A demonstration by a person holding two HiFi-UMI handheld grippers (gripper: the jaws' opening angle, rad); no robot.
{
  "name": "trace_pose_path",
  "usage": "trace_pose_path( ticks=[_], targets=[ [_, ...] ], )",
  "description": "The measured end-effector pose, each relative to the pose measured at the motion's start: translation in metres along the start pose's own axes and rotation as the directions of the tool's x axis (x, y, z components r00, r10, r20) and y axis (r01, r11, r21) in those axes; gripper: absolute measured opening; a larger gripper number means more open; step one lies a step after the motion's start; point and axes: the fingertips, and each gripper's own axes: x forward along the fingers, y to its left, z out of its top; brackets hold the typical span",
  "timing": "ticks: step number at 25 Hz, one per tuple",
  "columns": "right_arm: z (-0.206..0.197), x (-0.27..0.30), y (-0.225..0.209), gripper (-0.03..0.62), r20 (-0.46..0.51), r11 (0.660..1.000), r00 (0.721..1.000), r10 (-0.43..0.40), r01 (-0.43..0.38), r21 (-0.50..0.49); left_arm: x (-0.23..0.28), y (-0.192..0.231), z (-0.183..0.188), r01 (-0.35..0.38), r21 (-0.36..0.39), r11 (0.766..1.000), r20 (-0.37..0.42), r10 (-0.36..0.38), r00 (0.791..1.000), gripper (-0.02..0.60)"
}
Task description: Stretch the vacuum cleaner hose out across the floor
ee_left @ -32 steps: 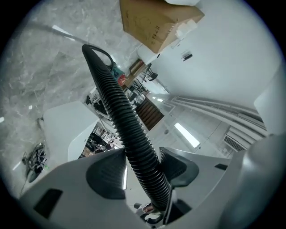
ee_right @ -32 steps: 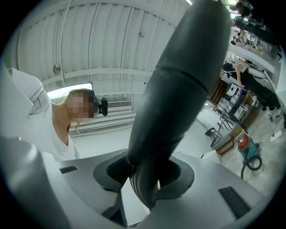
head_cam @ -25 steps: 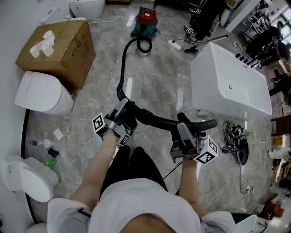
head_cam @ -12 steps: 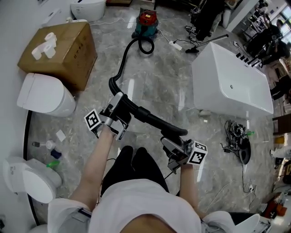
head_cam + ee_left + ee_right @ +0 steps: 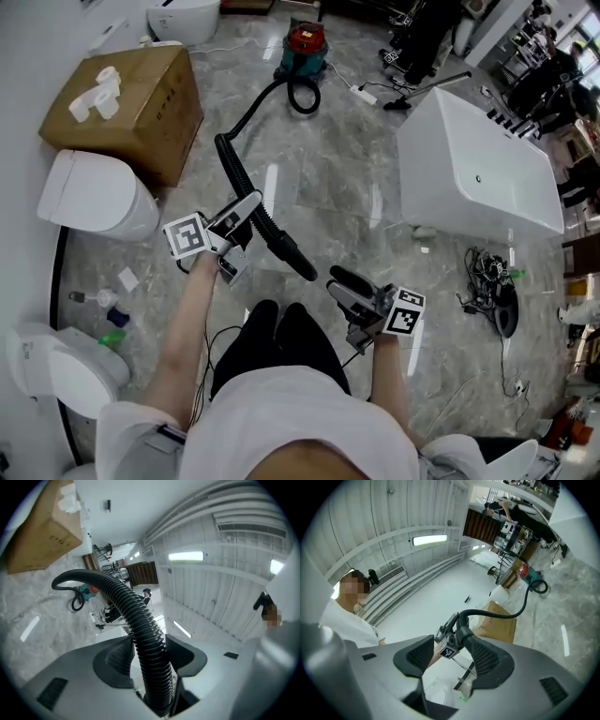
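Note:
A black ribbed vacuum hose [image 5: 234, 169] runs from the red and teal vacuum cleaner [image 5: 303, 42] at the far end of the floor, past a small loop, towards me. My left gripper [image 5: 246, 217] is shut on the hose [image 5: 140, 620] a short way from its end, the pads on either side of it. Past that gripper the hose's end [image 5: 302, 268] hangs free above the floor. My right gripper [image 5: 339, 284] sits just right of that end, apart from it. Its jaws have just been opening and nothing is between them [image 5: 450, 644]. The right gripper view shows the hose [image 5: 497, 615] and the vacuum cleaner [image 5: 529, 573] beyond the jaws.
A cardboard box [image 5: 141, 103] with toilet rolls on it stands at the left, with white toilets [image 5: 94, 197] [image 5: 56, 370] in front of it. A white bathtub [image 5: 473, 173] fills the right. A tangle of cables [image 5: 487, 286] lies before it. A power strip [image 5: 361, 91] lies near the vacuum.
The right gripper has let go of the hose and dropped back towards me. The left gripper has moved left and rolled, swinging the hose's freed end round.

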Motion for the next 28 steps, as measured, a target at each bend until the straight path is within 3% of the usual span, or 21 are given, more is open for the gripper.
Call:
trace_pose_path(
  ticks=[3,7,12,19,25,28],
  targets=[
    [0.017,0.012,-0.009,0.236,0.046,0.998,0.997,-0.055,0.055,0.002,-0.004,-0.004,-0.024,-0.019,0.146,0.989,-0.142,0.039,0.989,0.212],
    [0.034,0.035,-0.009,0.236,0.076,0.997,0.994,-0.074,0.072,0.020,-0.004,-0.012,-0.048,0.008,0.284,0.959,-0.271,0.073,0.960,0.210],
    [0.046,0.049,-0.005,0.236,0.130,0.997,0.989,-0.072,0.067,0.040,-0.001,-0.019,-0.071,0.077,0.406,0.911,-0.383,0.093,0.919,0.210],
    [0.056,0.037,-0.015,0.250,0.171,0.992,0.977,-0.127,0.120,0.049,0.007,-0.026,-0.101,0.149,0.506,0.849,-0.479,0.134,0.867,0.210],
    [0.059,0.042,-0.011,0.278,0.177,0.992,0.977,-0.120,0.112,0.051,0.012,-0.032,-0.124,0.213,0.608,0.765,-0.547,0.209,0.811,0.212],
    [0.059,0.049,-0.007,0.279,0.178,0.992,0.977,-0.121,0.114,0.051,0.011,-0.032,-0.135,0.253,0.656,0.711,-0.575,0.254,0.777,0.213]
  ],
)
